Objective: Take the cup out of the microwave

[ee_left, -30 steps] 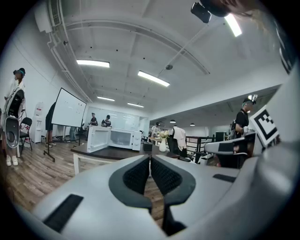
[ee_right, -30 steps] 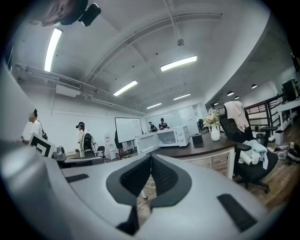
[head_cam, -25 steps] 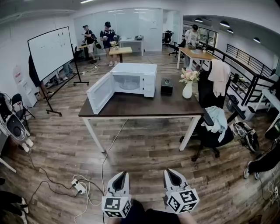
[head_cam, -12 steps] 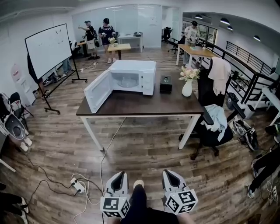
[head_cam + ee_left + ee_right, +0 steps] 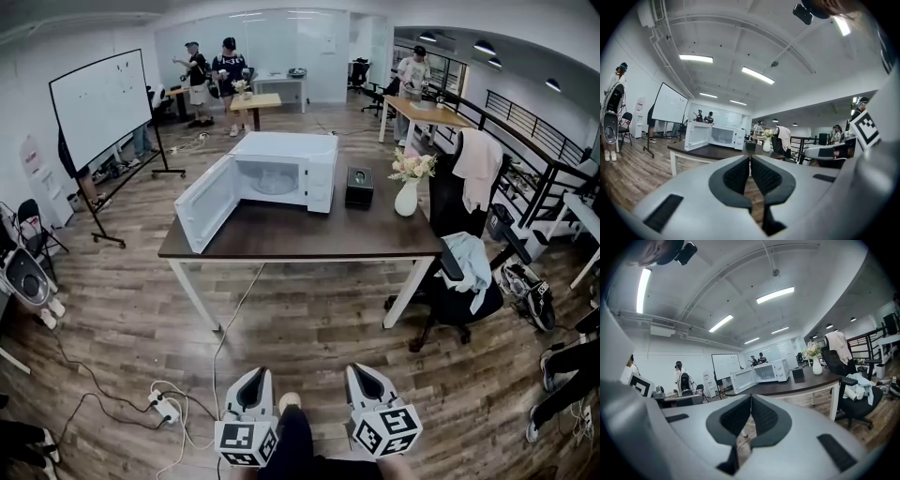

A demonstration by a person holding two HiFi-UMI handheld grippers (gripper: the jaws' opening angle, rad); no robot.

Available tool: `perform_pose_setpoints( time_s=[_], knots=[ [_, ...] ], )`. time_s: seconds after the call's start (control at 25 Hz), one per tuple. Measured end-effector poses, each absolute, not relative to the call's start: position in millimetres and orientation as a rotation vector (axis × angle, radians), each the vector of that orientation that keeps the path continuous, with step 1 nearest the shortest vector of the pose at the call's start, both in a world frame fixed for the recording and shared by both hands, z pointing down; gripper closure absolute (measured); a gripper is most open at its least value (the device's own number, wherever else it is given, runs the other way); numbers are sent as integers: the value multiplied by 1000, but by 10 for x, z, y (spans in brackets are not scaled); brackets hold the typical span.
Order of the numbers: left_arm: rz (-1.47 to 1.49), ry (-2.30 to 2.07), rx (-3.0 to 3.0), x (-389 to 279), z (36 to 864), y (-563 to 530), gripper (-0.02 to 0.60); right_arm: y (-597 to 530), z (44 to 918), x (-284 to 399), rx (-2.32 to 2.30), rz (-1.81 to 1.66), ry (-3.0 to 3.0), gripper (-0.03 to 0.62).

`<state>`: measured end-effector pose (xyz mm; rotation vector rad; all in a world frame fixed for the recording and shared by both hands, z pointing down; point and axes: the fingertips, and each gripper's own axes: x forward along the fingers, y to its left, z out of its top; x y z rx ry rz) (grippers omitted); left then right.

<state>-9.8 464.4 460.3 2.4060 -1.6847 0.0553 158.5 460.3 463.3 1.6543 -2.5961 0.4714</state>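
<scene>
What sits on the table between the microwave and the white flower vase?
A small black box stands there, nearer the microwave than the vase, with a gap on each side. The head view shows it most clearly.

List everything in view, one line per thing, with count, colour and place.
microwave: one, white, door open, on the table's far left.
table: one, dark top, white legs, mid-room.
box: one, black, on the table right of the microwave.
vase: one, white, holding flowers, right of the box.
cup: cannot be made out inside the microwave.
whiteboard: one, white, on a stand at left.
office chair: one, black, draped with pale clothes, right of the table.
power strip: one, white, on the floor lower left.
people: three, far end of the room.
left gripper: one, grey, jaws shut, empty.
right gripper: one, grey, jaws shut, empty.
</scene>
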Motion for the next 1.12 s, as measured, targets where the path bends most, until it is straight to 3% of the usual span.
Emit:
perform_pose_setpoints(
  time_s=[1.12],
  knots=[
    [74, -1672, 2372, -813, 4557, 1855, 571, 1754, 4603, 832, 1607, 567, -2604, 600]
  ],
)
